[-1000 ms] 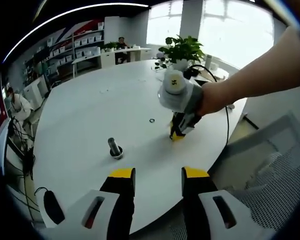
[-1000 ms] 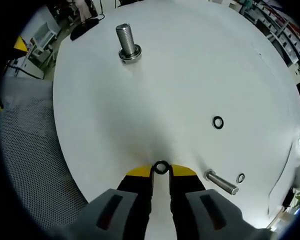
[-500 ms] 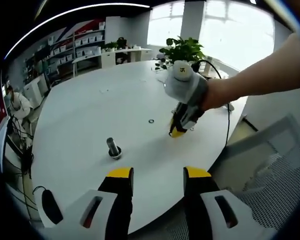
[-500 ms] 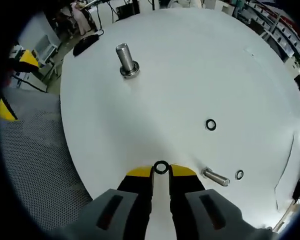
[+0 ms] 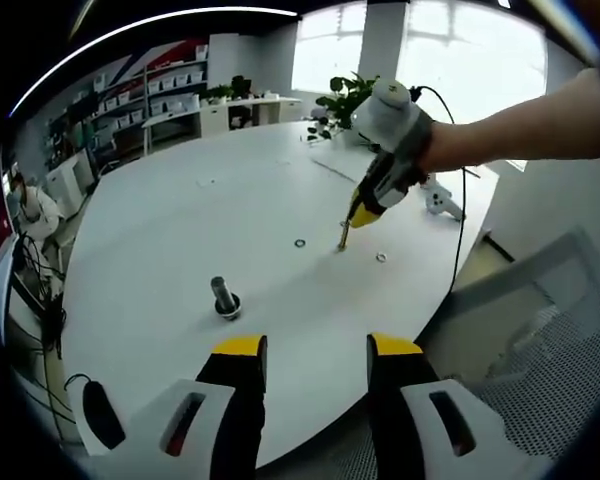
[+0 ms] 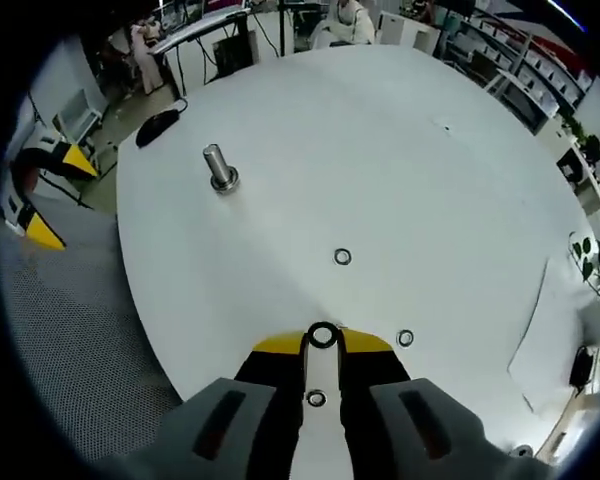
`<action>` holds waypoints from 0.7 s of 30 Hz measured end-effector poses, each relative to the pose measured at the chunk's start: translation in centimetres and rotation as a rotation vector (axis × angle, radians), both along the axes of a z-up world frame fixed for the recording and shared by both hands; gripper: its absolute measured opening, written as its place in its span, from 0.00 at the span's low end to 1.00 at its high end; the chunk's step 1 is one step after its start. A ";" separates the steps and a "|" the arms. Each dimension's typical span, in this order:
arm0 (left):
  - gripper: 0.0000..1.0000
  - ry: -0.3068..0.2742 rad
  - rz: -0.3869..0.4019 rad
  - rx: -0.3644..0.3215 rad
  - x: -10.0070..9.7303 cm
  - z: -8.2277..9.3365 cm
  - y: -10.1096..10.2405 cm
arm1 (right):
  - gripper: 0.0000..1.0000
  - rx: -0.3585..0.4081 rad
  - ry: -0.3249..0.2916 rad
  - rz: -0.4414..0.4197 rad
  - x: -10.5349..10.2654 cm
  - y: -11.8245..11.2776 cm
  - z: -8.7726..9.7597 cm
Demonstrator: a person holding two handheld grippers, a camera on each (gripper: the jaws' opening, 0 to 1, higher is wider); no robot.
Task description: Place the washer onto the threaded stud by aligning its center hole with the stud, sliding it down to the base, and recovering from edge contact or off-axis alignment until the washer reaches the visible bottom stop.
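Observation:
A threaded steel stud (image 5: 223, 297) stands upright on the round white table (image 5: 180, 230); it is also at upper left (image 6: 218, 168) in the right gripper view. My right gripper (image 6: 322, 341) is shut on a small dark washer (image 6: 322, 335), held edge-on at its tips, high over the table's near side. From the left gripper view, the right gripper (image 5: 363, 212) hangs in a person's hand well to the right of the stud. My left gripper (image 5: 318, 348) stands open off the table's edge, nothing between its fingers.
Loose washers (image 6: 342, 257) (image 6: 405, 338) (image 5: 300, 242) lie on the table between my right gripper and the stud. A black mouse (image 6: 160, 118) sits near the edge beyond the stud. A mesh chair (image 5: 540, 340) stands beside the table; a potted plant (image 5: 352, 98) is at the far side.
My right gripper has risen and drawn back from the tabletop with the washer in it, so the stud looks smaller and farther. The left gripper has stayed put.

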State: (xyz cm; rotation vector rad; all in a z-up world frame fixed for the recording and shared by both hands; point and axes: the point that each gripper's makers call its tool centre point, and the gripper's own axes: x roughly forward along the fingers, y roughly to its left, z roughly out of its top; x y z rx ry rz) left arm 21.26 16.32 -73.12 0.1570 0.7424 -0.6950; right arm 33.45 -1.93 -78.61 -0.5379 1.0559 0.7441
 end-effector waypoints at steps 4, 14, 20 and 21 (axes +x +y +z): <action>0.38 0.002 0.001 0.002 0.0 -0.1 0.0 | 0.13 -0.009 -0.010 -0.014 0.7 -0.7 0.5; 0.38 0.008 -0.001 0.008 -0.1 -0.2 0.1 | 0.13 -0.073 0.018 0.046 0.7 -0.4 -1.4; 0.38 0.012 -0.002 0.010 -0.2 -0.4 0.1 | 0.13 -0.071 0.035 0.034 0.9 -0.8 -1.9; 0.38 0.012 -0.001 0.011 -0.2 -0.4 0.1 | 0.13 -0.072 0.039 0.035 0.8 -0.7 -1.9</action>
